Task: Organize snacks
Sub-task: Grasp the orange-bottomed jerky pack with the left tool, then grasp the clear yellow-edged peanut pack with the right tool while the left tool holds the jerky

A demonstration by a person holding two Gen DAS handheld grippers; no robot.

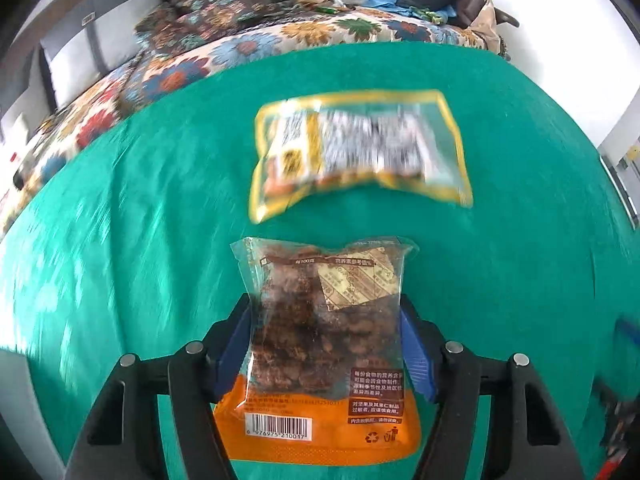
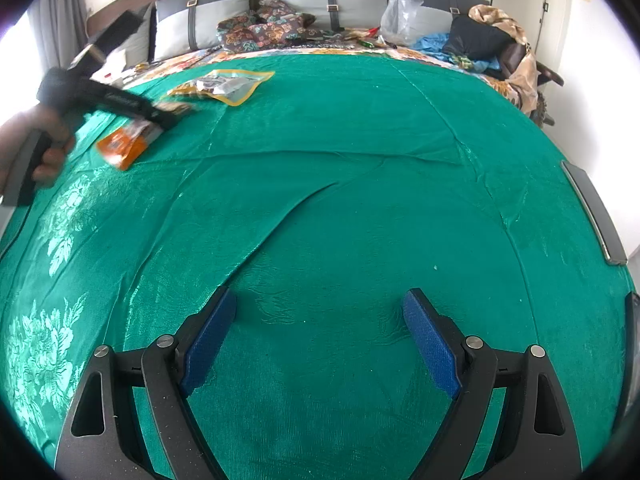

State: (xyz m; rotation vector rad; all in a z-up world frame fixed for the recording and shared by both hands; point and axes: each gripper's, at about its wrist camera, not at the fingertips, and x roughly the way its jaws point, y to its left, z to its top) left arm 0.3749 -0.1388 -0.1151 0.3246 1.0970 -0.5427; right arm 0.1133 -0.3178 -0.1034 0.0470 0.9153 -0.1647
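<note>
So the left gripper [image 1: 326, 312] has an orange-bottomed nut packet [image 1: 324, 344] sitting right between its blue pads [image 1: 236, 344], and from the left wrist view both pads look pressed against the packet's sides, so I'd call it clamped on the packet. The clear top end of the packet sticks out past the fingertips and the orange barcode end runs back toward the wrist. Just ahead of the jaws, a little beyond the packet's top edge, lies a yellow-edged snack bag [image 1: 360, 156] flat on the green bedspread [image 1: 120, 220]. It's blurry, so I can't read what's in it.

The right gripper [image 2: 320, 304] is doing nothing useful: jaws wide apart, only bare green cloth between them, and both snacks sit far off to its upper left, where you can also see a hand [image 2: 44, 148] working the other tool.

My read is this is the carry step, with the nut packet picked up and heading for the yellow-edged bag. Next move probably calls for lining the packet up beside or on that bag, lowering it till it rests on the cloth, then letting go without dragging it. Slippery film, so a light squeeze might let it slide
</note>
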